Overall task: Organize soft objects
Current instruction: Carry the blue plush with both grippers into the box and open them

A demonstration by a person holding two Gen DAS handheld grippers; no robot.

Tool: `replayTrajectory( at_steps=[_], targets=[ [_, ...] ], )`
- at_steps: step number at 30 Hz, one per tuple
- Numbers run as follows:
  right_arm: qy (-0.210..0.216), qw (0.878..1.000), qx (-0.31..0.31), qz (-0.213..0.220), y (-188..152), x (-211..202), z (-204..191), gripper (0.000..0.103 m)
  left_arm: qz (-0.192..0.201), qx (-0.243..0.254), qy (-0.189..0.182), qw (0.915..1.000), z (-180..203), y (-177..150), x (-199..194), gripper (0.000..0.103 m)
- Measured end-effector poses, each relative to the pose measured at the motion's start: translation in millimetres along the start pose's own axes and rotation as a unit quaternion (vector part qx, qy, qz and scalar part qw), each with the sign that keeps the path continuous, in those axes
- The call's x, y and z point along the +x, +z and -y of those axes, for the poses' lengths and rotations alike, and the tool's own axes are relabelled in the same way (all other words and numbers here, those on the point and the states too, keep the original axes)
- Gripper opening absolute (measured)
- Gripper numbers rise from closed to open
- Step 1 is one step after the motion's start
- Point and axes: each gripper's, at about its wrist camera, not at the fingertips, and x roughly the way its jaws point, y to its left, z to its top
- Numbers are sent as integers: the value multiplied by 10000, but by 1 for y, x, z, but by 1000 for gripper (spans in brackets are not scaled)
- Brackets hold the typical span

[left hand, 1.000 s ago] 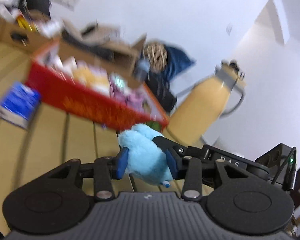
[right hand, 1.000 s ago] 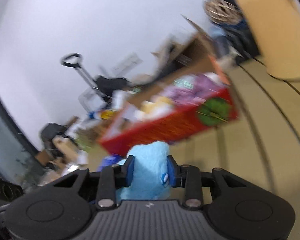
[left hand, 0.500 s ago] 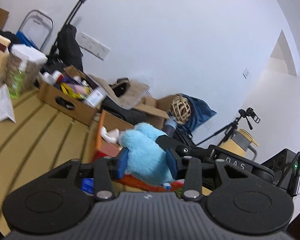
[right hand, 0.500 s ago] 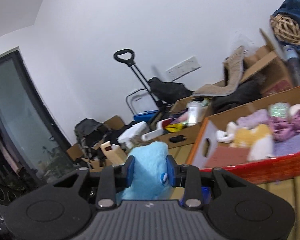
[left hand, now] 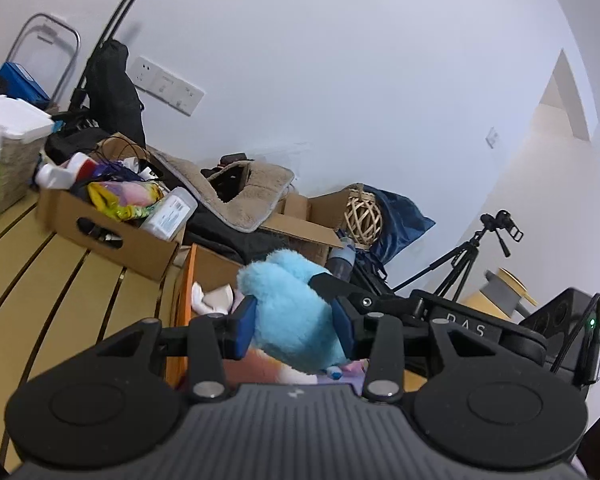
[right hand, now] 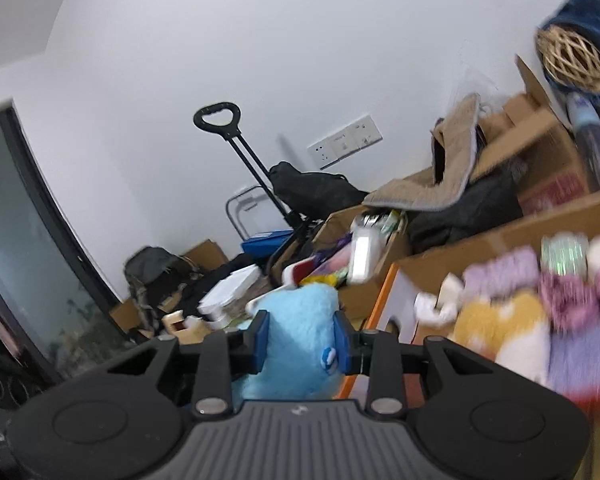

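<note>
My left gripper (left hand: pixel 296 334) and right gripper (right hand: pixel 299 340) both clamp one fluffy light-blue plush toy (left hand: pixel 290 312), partly closed on it, above the orange-edged cardboard box (right hand: pixel 500 236) of soft toys; a brown clutter-filled carton (left hand: pixel 104 226) sits beyond.

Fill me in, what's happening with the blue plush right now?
Both grippers are clamped on the blue plush at once: the left gripper pinches one part and the right gripper another, holding it in the air. It hangs near the orange box, which already holds other soft toys, a yellow one and purple ones among them. The plush is not in the box yet.
</note>
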Motion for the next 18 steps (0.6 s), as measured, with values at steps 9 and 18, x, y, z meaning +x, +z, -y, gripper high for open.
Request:
replayTrajectory(
  at_steps=[9, 18],
  targets=[
    [-445, 9961, 301, -697, 50, 123, 48, 33, -674, -452, 573, 9951, -62, 43, 107, 38],
    [-1339, 9842, 249, -1128, 26, 151, 107, 35, -1180, 92, 957, 9884, -57, 4, 162, 38]
  ],
)
